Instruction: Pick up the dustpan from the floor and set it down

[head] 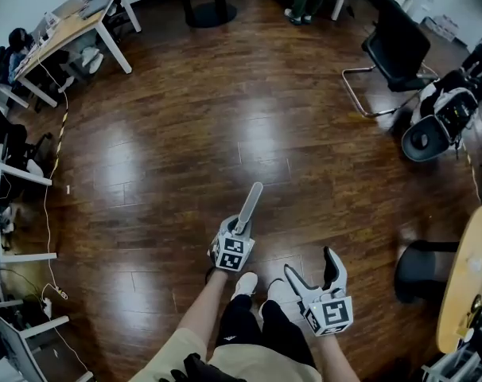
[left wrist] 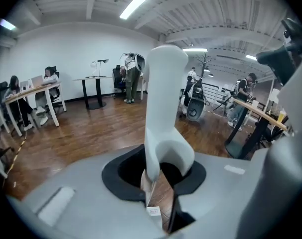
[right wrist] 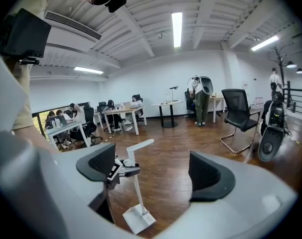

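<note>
The white dustpan's long handle (head: pixel 250 204) sticks forward out of my left gripper (head: pixel 239 231), which is shut on it. In the left gripper view the handle (left wrist: pixel 163 108) rises between the closed jaws (left wrist: pixel 158 183). The right gripper view shows the whole dustpan: its small pan (right wrist: pixel 138 218) rests low on the wood floor, the handle (right wrist: pixel 136 183) stands upright, and the left gripper (right wrist: pixel 122 171) clamps it high up. My right gripper (head: pixel 314 273) hangs to the right, open (right wrist: pixel 156 176), with nothing between its fingers. In the head view the pan is hidden.
A black office chair (head: pixel 396 54) stands at the back right, a black stool (head: pixel 420 269) and a round wooden table edge (head: pixel 468 277) at the right. Desks with seated people (head: pixel 74 30) line the left. The person's white shoes (head: pixel 245 283) are just below the grippers.
</note>
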